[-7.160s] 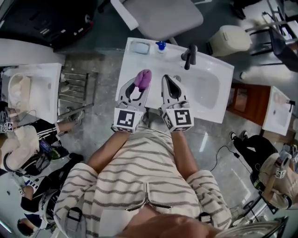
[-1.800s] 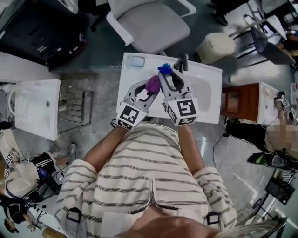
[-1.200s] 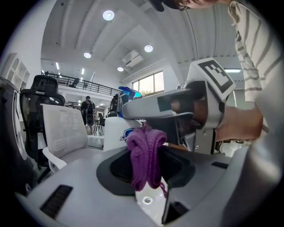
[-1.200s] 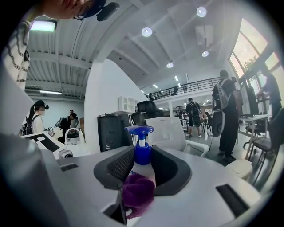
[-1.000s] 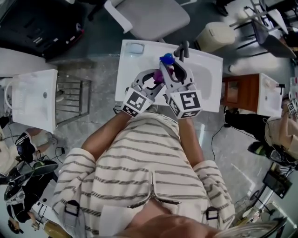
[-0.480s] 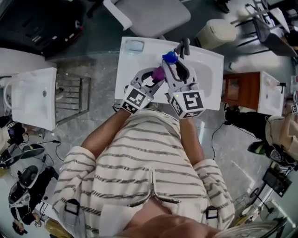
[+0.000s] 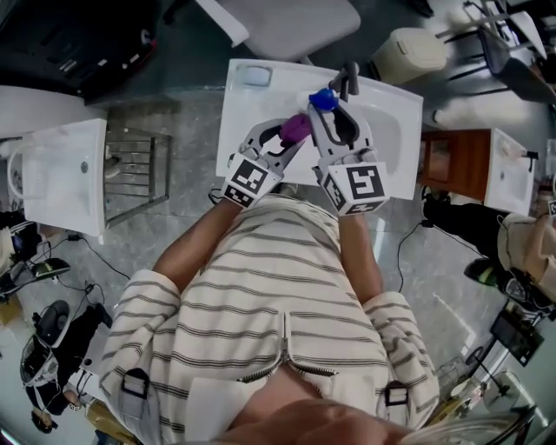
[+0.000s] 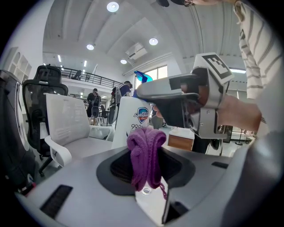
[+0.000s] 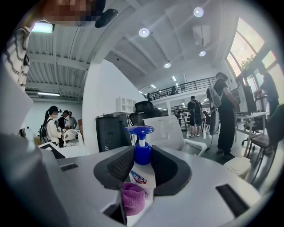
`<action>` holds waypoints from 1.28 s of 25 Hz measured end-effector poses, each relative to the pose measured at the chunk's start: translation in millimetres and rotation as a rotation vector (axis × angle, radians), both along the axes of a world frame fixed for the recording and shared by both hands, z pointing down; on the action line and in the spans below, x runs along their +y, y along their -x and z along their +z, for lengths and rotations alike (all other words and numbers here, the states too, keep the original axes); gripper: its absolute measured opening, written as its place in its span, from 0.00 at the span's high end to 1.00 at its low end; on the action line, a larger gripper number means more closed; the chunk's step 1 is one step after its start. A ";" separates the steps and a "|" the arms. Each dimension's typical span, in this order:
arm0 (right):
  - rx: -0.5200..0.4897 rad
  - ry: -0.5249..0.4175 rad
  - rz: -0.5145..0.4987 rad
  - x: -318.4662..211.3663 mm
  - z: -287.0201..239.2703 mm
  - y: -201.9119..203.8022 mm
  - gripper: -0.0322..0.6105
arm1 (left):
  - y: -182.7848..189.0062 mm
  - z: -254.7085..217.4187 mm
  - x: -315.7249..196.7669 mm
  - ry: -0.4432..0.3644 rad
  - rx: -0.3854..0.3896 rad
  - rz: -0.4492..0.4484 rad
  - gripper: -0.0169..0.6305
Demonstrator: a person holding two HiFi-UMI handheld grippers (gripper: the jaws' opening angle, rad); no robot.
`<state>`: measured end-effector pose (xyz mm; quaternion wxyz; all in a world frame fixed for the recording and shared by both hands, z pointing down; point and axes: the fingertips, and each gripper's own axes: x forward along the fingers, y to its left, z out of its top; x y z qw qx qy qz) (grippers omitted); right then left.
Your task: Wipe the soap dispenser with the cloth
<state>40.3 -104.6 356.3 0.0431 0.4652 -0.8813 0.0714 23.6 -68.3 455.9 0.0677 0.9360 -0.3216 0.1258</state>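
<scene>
The soap dispenser [image 9: 143, 174], a white bottle with a blue pump [image 7: 322, 98], sits between the jaws of my right gripper [image 9: 142, 160], which is shut on it above the white sink [image 7: 252, 122]. My left gripper [image 8: 146, 153] is shut on a bunched purple cloth [image 8: 145, 156]. In the right gripper view the cloth [image 9: 133, 198] presses against the lower left of the bottle. From the head view the left gripper [image 7: 291, 132] comes in from the left, its cloth [image 7: 295, 129] touching the dispenser just below the right gripper [image 7: 334, 111]. The bottle's white body [image 8: 132, 125] shows behind the cloth.
A dark faucet [image 7: 349, 80] rises at the sink's back and a soap dish [image 7: 257, 76] lies at its back left corner. A grey office chair [image 7: 287, 17] stands beyond the sink. There is another white basin [image 7: 61, 174] at the left and a wooden cabinet [image 7: 452, 165] at the right.
Seven seconds ago the dispenser stood at the sink's back and both grippers were near the front. Over the last second the left gripper with the cloth has slid slightly down the held bottle.
</scene>
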 end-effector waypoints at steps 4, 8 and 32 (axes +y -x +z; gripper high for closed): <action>-0.001 0.003 0.003 -0.4 1.9 -0.7 0.75 | 6.7 -4.3 -1.0 -0.031 -0.020 -0.022 0.77; -0.002 0.001 0.007 0.0 2.3 -1.5 0.75 | 12.0 -15.7 -0.2 -0.056 -0.013 -0.036 0.77; -0.008 -0.020 -0.084 22.8 -1.8 -4.6 0.75 | 42.9 -57.7 -25.6 -0.123 0.078 0.047 0.76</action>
